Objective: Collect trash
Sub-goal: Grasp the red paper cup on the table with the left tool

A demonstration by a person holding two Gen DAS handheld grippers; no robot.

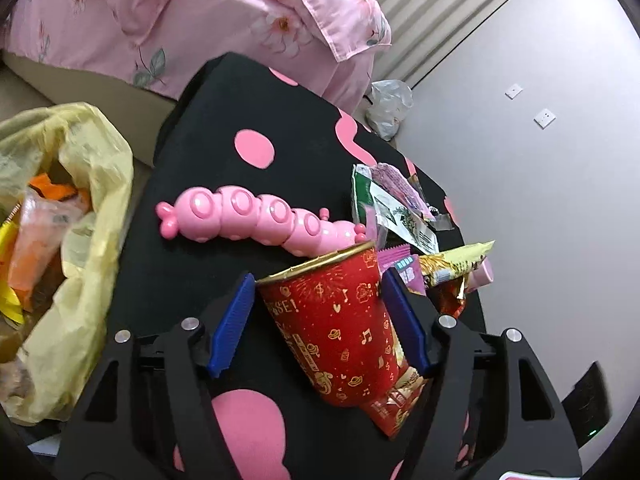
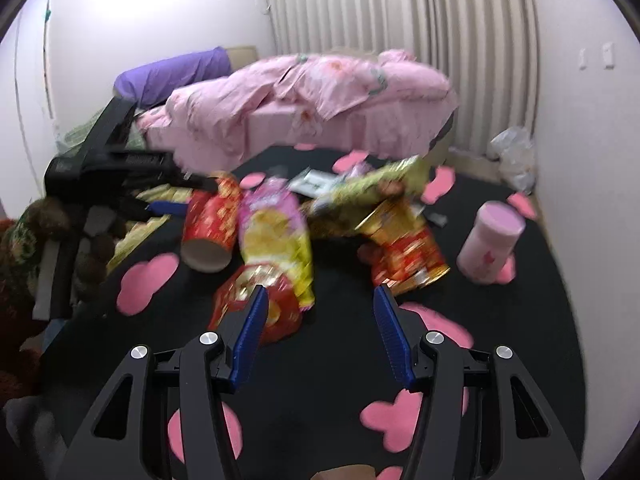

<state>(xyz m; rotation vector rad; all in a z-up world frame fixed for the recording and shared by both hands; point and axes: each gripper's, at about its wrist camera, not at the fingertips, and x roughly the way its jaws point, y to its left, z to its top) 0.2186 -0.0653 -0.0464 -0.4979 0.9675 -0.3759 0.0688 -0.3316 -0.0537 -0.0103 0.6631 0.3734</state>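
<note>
even, soft indoor light fills both views, with no hard shadows. a bright glare patch washes out the white wall (image 2: pixel 120 4) at upper left of the right wrist view. that view is motion-blurred: the snack wrappers (image 2: pixel 276 236) and pink bedding (image 2: pixel 304 96) smear, edges doubled. the left wrist view is sharp. both bend strongly toward dark, rounded fisheye corners
</note>
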